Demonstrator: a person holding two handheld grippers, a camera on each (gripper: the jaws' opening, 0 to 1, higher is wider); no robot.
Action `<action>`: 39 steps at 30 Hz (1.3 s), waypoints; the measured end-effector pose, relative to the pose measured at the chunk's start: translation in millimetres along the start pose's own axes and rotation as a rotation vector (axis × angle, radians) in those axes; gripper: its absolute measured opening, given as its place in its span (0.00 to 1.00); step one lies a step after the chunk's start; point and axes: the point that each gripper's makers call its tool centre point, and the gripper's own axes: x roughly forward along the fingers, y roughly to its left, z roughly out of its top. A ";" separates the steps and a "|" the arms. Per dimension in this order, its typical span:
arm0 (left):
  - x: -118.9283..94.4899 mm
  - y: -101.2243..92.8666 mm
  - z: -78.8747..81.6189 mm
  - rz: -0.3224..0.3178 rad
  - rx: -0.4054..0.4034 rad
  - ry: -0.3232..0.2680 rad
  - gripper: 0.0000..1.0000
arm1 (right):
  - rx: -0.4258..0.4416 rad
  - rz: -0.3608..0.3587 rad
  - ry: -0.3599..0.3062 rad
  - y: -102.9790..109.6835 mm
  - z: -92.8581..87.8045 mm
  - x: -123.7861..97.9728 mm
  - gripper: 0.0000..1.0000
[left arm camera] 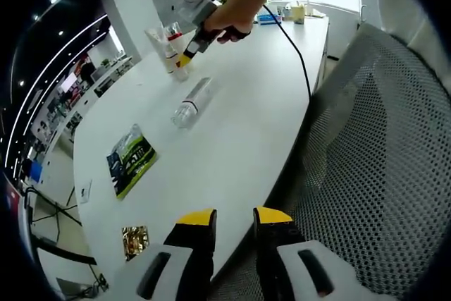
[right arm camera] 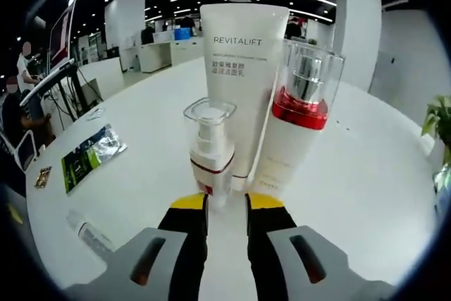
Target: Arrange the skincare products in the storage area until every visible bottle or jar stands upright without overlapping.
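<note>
White glossy surface [right arm camera: 366,174] with three skincare products standing close together at the right claw [right arm camera: 225,204].

The small white pump bottle with a red band [right arm camera: 210,147] stands just ahead of the right claw's yellow-tipped jaws, which sit narrowly apart; whether they pinch its base I cannot tell. Behind it, touching or nearly so, stand the tall white Revitalift tube [right arm camera: 243,75] and the white bottle with a red collar and clear cap [right arm camera: 299,114]. A push or a skewed release could topple the pump bottle into its neighbours and fell all three. In the left gripper view, a clear plastic bottle [left arm camera: 192,102] lies on its side mid-surface, free to roll; the left claw [left arm camera: 235,218] hangs released at the near edge.
</note>
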 end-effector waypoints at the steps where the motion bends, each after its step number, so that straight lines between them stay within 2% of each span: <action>1: 0.0 0.2 -0.1 0.001 0.000 0.000 0.22 | 0.006 0.003 0.003 1.1 -0.8 -0.1 0.18; 6: 0.0 0.8 -0.1 0.003 -0.001 0.001 0.22 | 0.024 0.039 0.029 12.3 -7.5 -6.9 0.19; 8: 0.0 1.2 0.2 0.005 -0.001 0.000 0.22 | 0.018 0.097 0.034 24.8 -8.6 -12.8 0.20; 9: -0.1 1.4 0.4 0.006 -0.001 -0.002 0.22 | -0.014 0.149 -0.012 35.9 -2.4 -17.6 0.21; 10: -0.1 1.6 0.6 0.007 0.000 -0.003 0.22 | -0.030 0.183 -0.015 43.5 -2.6 -21.5 0.22; 11: -0.1 1.6 0.5 0.007 0.000 -0.002 0.22 | -0.043 0.224 0.011 52.5 -6.7 -26.1 0.23; 14: -0.1 2.2 0.2 0.009 -0.001 0.000 0.22 | -0.064 0.328 0.024 75.3 -7.6 -34.4 0.30; 16: -0.1 2.8 0.0 0.012 -0.004 0.001 0.22 | -0.104 0.402 0.068 92.4 -13.5 -38.5 0.38; 19: -1.0 3.2 0.3 0.014 -0.003 0.000 0.22 | -0.185 0.513 0.094 118.9 -21.2 -41.9 0.45; 22: -1.7 2.8 1.1 0.013 0.004 -0.003 0.22 | -0.350 0.581 0.220 138.4 -48.3 -44.2 0.45; 26: -2.4 3.1 1.2 0.016 0.013 -0.003 0.22 | -0.484 0.598 0.321 150.6 -74.0 -41.4 0.44; 27: -2.5 3.7 0.7 0.018 0.013 -0.001 0.22 | -0.551 0.586 0.334 150.0 -78.7 -38.5 0.43; 29: -3.0 5.9 -0.9 0.025 0.008 0.005 0.22 | -0.597 0.586 0.381 149.5 -88.0 -40.0 0.36; 31: -3.6 7.9 -1.7 0.033 0.002 0.009 0.22 | -0.630 0.576 0.364 151.7 -89.6 -39.0 0.33; 32: -3.8 8.3 -1.5 0.036 0.002 0.008 0.22 | -0.625 0.584 0.357 153.5 -88.2 -38.5 0.30; 33: -4.2 8.8 -0.8 0.039 0.003 0.004 0.22 | -0.627 0.575 0.369 152.6 -88.8 -40.4 0.21; 35: -4.7 9.6 -0.5 0.044 0.004 0.003 0.22 | -0.648 0.552 0.363 148.9 -91.2 -43.8 0.19; 36: -4.6 9.5 -0.5 0.043 0.003 0.004 0.22 | -0.621 0.536 0.369 146.6 -91.2 -44.1 0.18; 37: -4.7 9.3 -0.7 0.043 0.003 0.004 0.22 | -0.557 0.521 0.388 146.0 -93.3 -46.3 0.18; 39: -4.9 8.9 0.4 0.042 0.007 -0.001 0.22 | -0.515 0.489 0.365 144.6 -89.7 -48.6 0.18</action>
